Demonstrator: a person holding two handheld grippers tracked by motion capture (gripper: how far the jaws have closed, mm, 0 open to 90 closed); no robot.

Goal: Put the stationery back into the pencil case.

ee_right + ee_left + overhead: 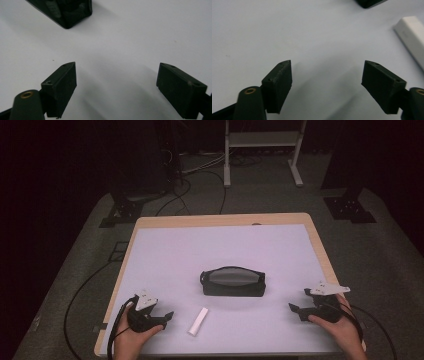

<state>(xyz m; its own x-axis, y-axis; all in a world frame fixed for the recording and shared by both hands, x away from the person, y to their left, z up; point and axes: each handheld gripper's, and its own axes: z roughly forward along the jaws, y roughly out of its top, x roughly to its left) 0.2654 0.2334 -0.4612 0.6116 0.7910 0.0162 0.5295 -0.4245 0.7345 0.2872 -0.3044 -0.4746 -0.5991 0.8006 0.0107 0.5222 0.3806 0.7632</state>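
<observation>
So the left gripper [167, 316] is sitting low at the near-left part of the table [150, 221], and its jaws are standing apart with nothing but bare white surface between them, as its own view makes plain. The white bar [198, 321] is lying flat just beside it, on the side toward the middle of the table, angled a bit (it's looking like a small white stick or tube, hard to say which), and nothing is touching it. In the left gripper view that same bar [412, 37] is showing off at the right edge, clear of the jaws. The right gripper [295, 308] is hanging out at the near-right, held in the person's right hand [342, 325], jaws also spread wide and gripping nothing. The black pouch [233, 281] is resting in the middle of the table, zipped side up, well apart from both grippers. The right gripper view is catching a corner of the pouch [67, 12] at the top left, ahead of its open jaws.
</observation>
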